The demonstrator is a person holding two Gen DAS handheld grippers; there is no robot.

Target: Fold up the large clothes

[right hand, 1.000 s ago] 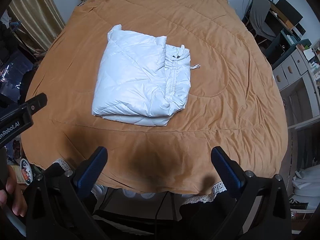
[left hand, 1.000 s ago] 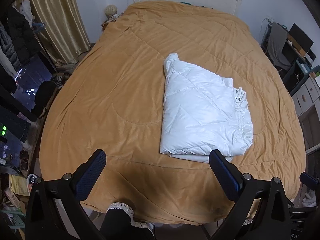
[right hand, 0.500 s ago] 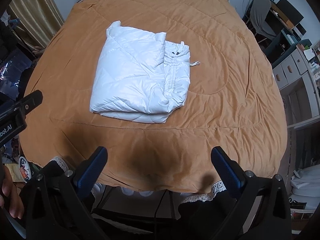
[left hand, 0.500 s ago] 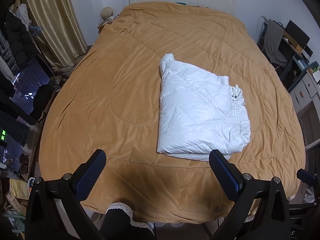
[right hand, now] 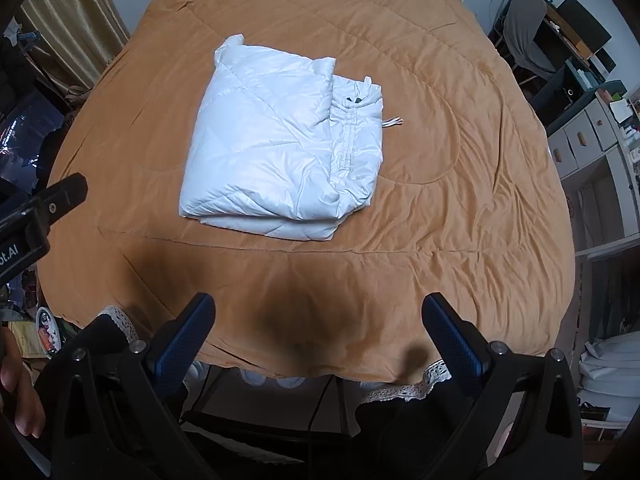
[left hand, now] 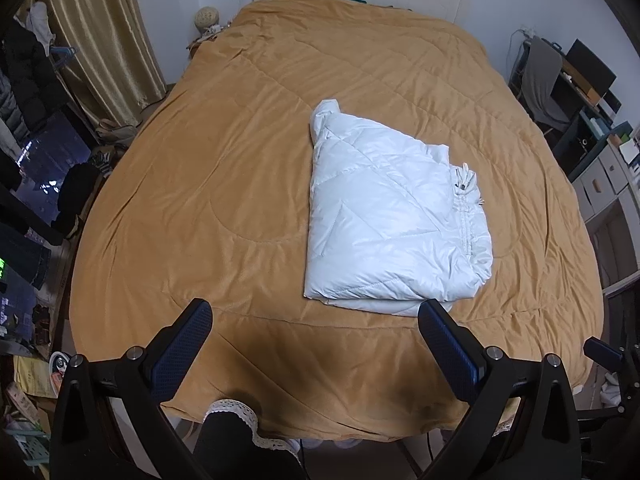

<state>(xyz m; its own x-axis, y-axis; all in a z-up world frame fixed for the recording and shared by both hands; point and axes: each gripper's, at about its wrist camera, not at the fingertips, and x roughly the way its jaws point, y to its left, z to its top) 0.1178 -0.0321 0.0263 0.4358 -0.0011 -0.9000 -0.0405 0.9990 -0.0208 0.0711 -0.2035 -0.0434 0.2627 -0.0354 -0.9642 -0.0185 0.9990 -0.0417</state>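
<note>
The white jacket (left hand: pixel 394 220) lay folded into a thick rectangle on the orange bedspread (left hand: pixel 208 184), a bit right of the middle of the bed, its drawstring end toward the right side. The left gripper (left hand: pixel 314 344) hung above the foot of the bed, fingers spread wide and holding nothing, its right finger (left hand: pixel 448 350) overlapping the jacket's near edge in the view. The right gripper (right hand: pixel 318 338) hovered over the bed's near edge, likewise spread wide and empty, well apart from the jacket (right hand: pixel 276 152). At the lower left of the right wrist view a hand (right hand: pixel 16 396) showed at the frame edge, seemingly gripping the other tool's handle, though the fisheye blurred it.
</note>
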